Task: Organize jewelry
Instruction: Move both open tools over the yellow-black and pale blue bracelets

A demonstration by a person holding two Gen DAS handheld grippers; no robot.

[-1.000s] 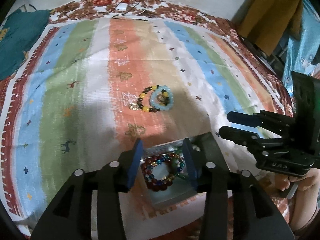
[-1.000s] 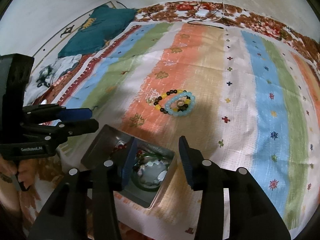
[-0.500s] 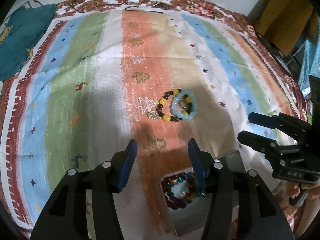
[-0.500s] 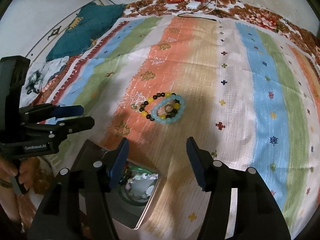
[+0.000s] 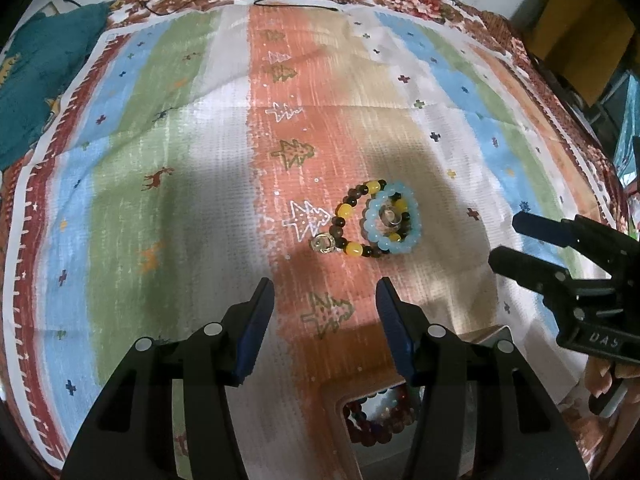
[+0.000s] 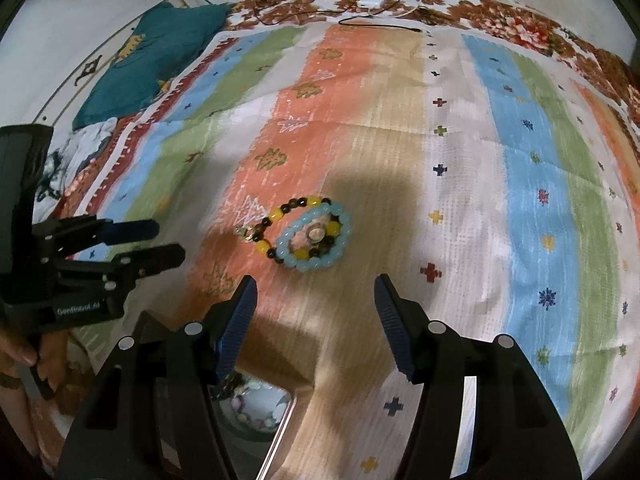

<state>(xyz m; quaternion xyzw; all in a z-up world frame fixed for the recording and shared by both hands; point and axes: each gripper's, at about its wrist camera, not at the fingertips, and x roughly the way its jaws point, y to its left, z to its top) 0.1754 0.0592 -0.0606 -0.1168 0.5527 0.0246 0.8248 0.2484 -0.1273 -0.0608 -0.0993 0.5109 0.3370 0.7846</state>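
Several beaded bracelets are already stowed in the open box at bottom centre, while a pale-blue bracelet overlapping a yellow-and-brown bracelet at mid-frame on the striped bedspread is left to be gathered, the left tongs and right tongs being held moderately wide and empty.

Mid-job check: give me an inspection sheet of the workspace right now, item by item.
Surface: striped cloth over a floral bedspread.
Job's things: light blue bracelet overlapping yellow-and-dark bead bracelet, loose on the cloth; open box at the near edge, with beaded pieces inside.
Clutter: teal cloth at the far left.
Grippers: left claw and right claw both open, holding nothing.
Cables: dark and white cables plus white adapter at the far edge.
Surroundings: pale wall; brown panel.
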